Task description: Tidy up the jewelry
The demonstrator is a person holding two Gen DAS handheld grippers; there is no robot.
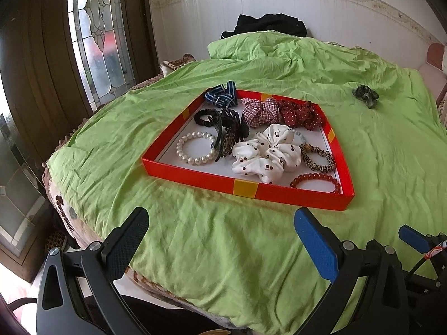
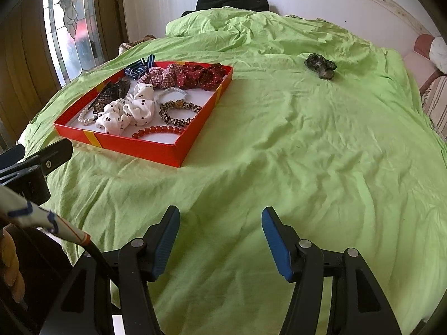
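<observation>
Both tools empty, jaws apart – left tool [image 1: 220, 240] and right tool [image 2: 220, 240] hover low over the bed's green sheet [image 2: 307, 167]. Red tray [image 1: 195, 177] already holds the bracelets and scrunchies; one dark scrunchie [image 2: 320, 65] lies well apart, likely next for the right.

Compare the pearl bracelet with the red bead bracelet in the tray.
Colour: the pearl bracelet is glossy white, while the red bead bracelet is deep translucent red.
Place: the pearl bracelet lies near the left front corner of the red tray; the red bead bracelet lies in the right front corner.
Contact: a dark claw clip overlaps the pearl bracelet's edge; nothing covers the red bead bracelet.
Both are round-bead loops lying flat on the tray floor.
</observation>
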